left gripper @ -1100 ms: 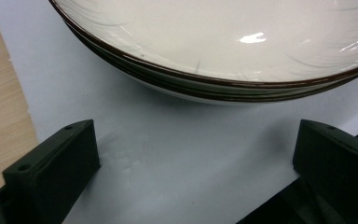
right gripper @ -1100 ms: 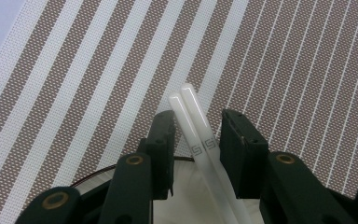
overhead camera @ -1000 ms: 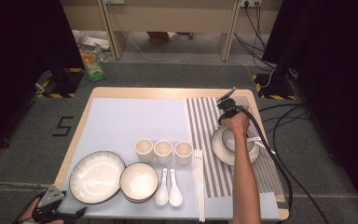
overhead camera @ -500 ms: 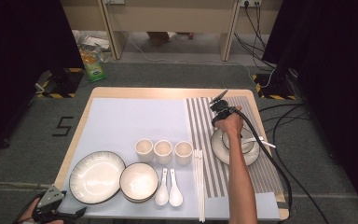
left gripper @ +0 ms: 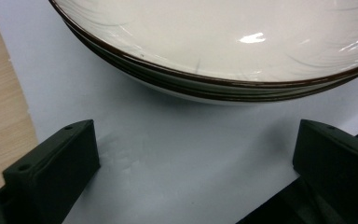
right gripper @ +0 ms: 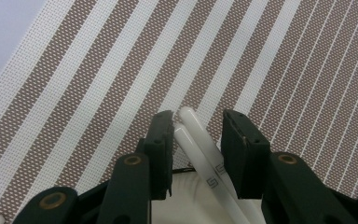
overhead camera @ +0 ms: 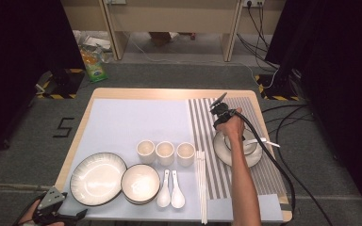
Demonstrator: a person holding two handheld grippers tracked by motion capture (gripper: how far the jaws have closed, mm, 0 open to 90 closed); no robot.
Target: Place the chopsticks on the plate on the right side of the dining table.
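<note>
A pair of white chopsticks lies across a white bowl on a plate on the striped placemat. One chopstick end sticks out to the bowl's right. My right gripper hovers over the bowl's far side with the other chopstick ends between its jaws. The left pad touches them, and a gap shows at the right pad. In the high view a hand holds this gripper. My left gripper stands open with nothing between its jaws, just before a stack of dark-rimmed plates, at the table's front left corner.
Three small cups stand in a row mid-table. Nearer me are a large plate, a bowl, two white spoons and another chopstick pair. The pale blue mat is bare at the back. Cables trail off to the right.
My right hand and gripper have shifted slightly left over the bowl. The chopsticks still lie across the bowl. The left gripper has not moved.
</note>
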